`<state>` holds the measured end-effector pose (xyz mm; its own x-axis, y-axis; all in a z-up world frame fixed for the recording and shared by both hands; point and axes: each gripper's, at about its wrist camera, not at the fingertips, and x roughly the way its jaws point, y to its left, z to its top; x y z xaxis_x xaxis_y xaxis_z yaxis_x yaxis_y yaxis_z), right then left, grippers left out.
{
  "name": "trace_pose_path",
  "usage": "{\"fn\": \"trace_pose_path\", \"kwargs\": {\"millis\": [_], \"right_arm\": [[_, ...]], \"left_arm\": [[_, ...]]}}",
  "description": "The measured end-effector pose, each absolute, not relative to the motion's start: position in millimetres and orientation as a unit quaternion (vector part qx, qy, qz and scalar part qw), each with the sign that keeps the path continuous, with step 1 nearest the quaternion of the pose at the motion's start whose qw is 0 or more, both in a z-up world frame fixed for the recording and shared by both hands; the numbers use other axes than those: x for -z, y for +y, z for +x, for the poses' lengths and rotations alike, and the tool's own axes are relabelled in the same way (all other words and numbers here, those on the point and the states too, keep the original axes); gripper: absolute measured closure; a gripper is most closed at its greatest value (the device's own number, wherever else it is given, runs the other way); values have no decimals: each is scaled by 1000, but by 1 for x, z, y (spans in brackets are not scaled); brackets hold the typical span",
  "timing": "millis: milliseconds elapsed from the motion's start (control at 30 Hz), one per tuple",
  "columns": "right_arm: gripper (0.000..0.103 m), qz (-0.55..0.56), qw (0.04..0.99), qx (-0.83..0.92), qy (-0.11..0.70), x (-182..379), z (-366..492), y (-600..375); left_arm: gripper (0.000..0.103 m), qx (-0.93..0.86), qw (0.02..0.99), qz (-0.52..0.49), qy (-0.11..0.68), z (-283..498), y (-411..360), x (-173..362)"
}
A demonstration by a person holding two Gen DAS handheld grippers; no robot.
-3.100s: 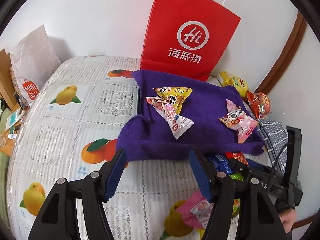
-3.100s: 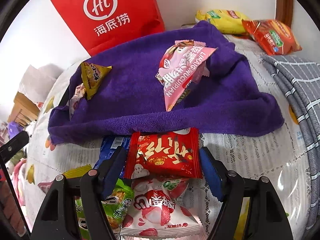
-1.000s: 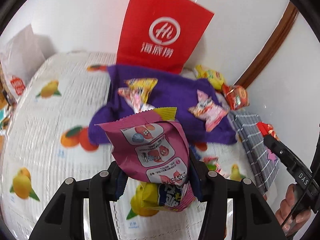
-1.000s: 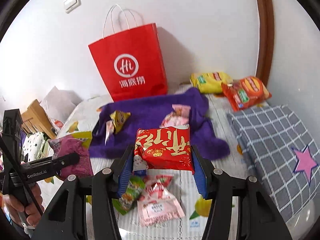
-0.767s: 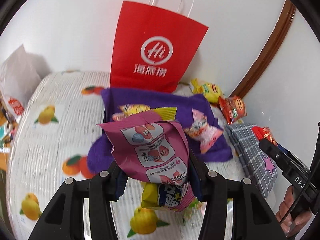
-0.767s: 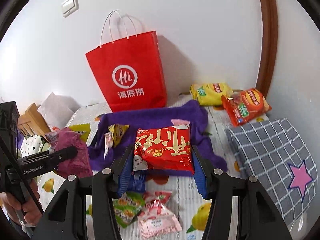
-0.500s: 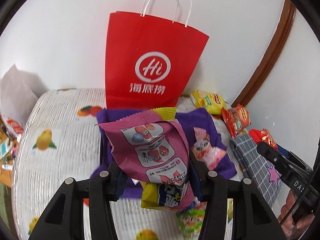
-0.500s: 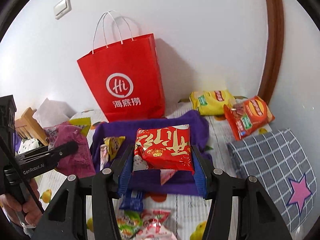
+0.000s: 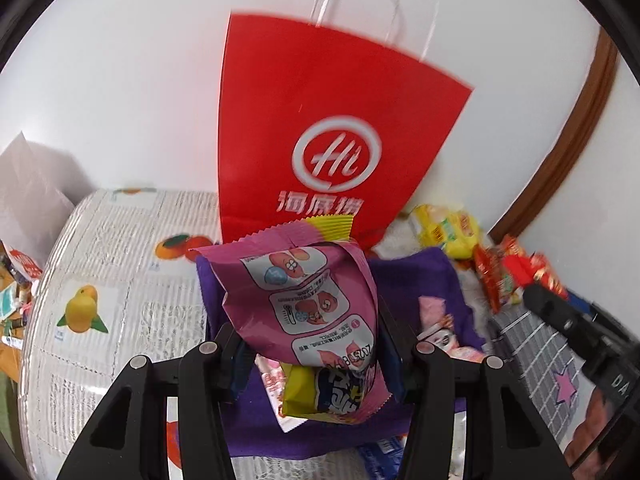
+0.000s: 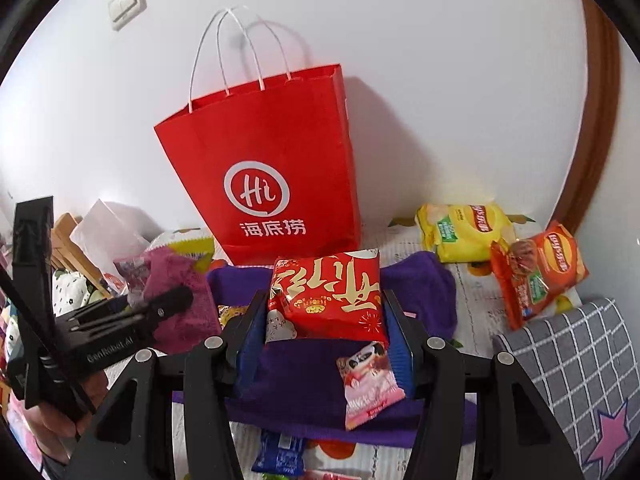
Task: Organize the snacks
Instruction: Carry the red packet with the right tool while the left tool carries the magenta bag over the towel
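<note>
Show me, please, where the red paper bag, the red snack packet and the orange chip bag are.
red paper bag [image 10: 260, 168], right wrist view, front panel.
red snack packet [image 10: 332, 292], right wrist view, printed face.
orange chip bag [image 10: 540, 272], right wrist view, middle.

Home bedroom, fruit-print bedsheet [image 9: 120, 280], checked pillow [image 10: 568, 368], wall switch [image 10: 126, 2]

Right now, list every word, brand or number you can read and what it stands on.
"Hi" and "海底捞": red paper bag.
"GenRobot.AI": left claw body.
"Lay's" logo: yellow chip bag and orange chip bag.
Pink packet and red packet: print unreadable.
</note>
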<state>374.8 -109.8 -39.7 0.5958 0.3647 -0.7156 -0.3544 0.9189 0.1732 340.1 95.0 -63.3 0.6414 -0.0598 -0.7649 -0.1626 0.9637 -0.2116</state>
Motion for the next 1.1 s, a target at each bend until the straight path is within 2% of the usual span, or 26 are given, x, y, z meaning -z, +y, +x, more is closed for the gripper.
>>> {"fn": "trace_pose_path", "kwargs": {"millis": [333, 1100], "right_arm": [[49, 15, 883, -198, 426, 63, 410, -97], [49, -32, 850, -194, 488, 106, 424, -94]], "left_arm": [[53, -31, 885, -138, 443, 351, 108, 81], [53, -42, 873, -140, 465, 357, 101, 101]]}}
